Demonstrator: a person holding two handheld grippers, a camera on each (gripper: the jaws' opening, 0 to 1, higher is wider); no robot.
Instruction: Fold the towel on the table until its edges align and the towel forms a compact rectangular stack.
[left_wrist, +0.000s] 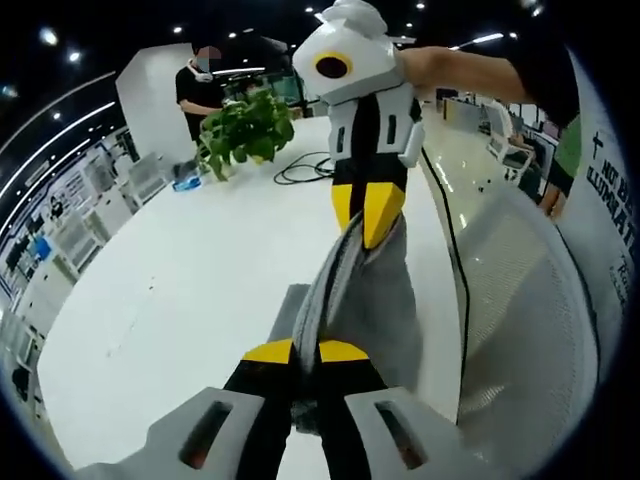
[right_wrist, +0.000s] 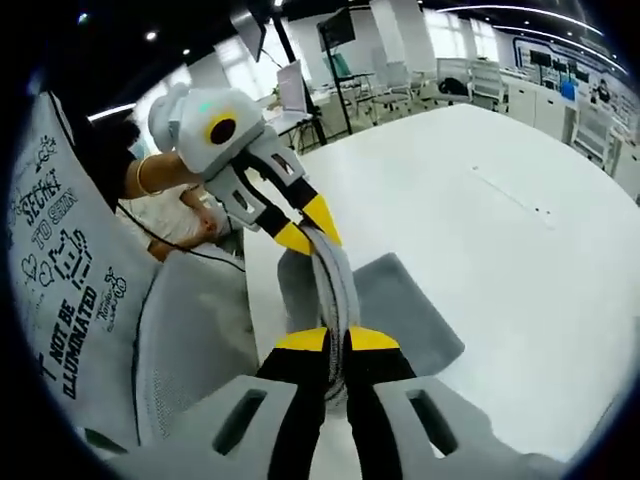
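A grey towel (left_wrist: 375, 290) hangs stretched between both grippers above the white table (left_wrist: 180, 290). In the left gripper view my left gripper (left_wrist: 306, 352) is shut on one end of the towel at the bottom. The right gripper (left_wrist: 366, 222) pinches the other end farther off. In the right gripper view my right gripper (right_wrist: 337, 341) is shut on the bunched towel edge (right_wrist: 335, 275). The left gripper (right_wrist: 305, 226) grips it beyond. The rest of the towel (right_wrist: 405, 305) lies spread on the table (right_wrist: 500, 200) below.
A potted green plant (left_wrist: 245, 128) and a black cable (left_wrist: 305, 168) sit at the table's far end, where a person (left_wrist: 200, 85) stands. A mesh chair back (left_wrist: 520, 310) is close on the right. Office chairs (right_wrist: 400, 85) stand beyond the table.
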